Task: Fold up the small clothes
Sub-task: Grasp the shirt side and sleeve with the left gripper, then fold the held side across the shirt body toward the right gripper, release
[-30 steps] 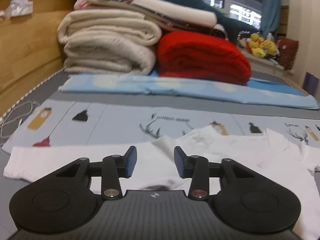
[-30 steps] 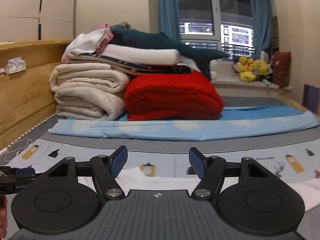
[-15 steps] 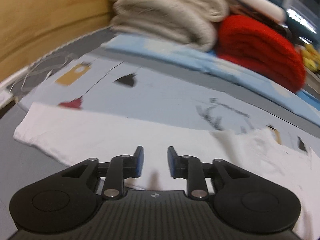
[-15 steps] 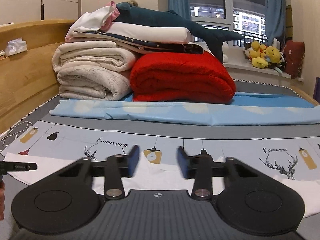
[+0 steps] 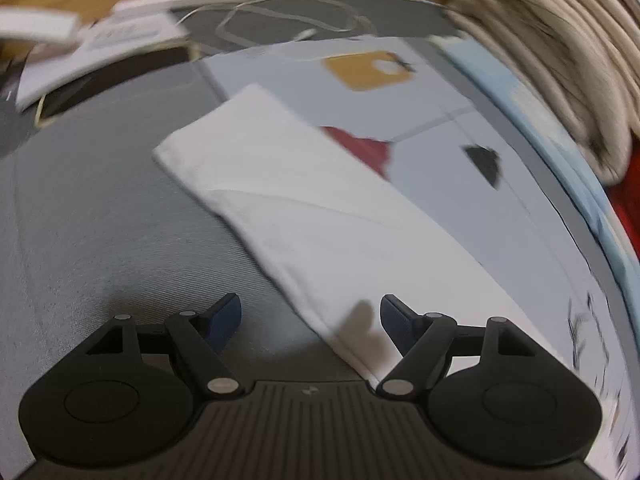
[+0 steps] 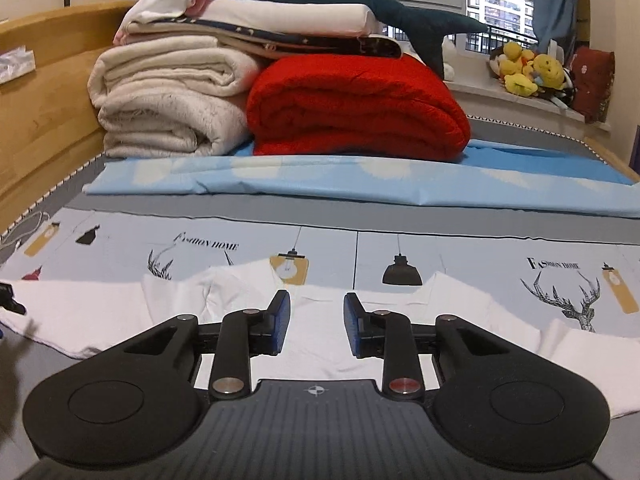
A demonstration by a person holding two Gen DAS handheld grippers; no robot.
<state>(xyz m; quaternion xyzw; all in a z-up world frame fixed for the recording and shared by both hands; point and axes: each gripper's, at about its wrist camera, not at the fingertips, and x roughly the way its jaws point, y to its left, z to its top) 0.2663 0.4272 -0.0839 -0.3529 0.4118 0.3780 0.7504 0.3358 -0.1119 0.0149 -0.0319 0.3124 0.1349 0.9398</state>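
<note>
A small white garment [image 6: 100, 316] lies spread flat across the patterned bed sheet [image 6: 460, 248]. In the left wrist view its left end [image 5: 320, 220] runs diagonally, and the picture is blurred. My left gripper [image 5: 310, 312] points steeply down over the garment's near edge. Its jaws are opening wide, with that edge lying below the gap and nothing pressed. My right gripper [image 6: 316, 304] hovers low over the garment's middle. Its jaws stand a narrow gap apart and are opening slightly, with only cloth underneath.
Folded cream blankets [image 6: 168, 112], a red blanket [image 6: 356, 112] and a light blue sheet [image 6: 360, 184] fill the far side. A wooden bed frame [image 6: 44, 120] runs along the left. A white cable [image 5: 288, 20] and papers [image 5: 96, 52] lie near the left corner.
The left gripper swung left and down over the garment's left end, rolled, and widened its jaws. The right gripper narrowed its jaws and sank toward the garment.
</note>
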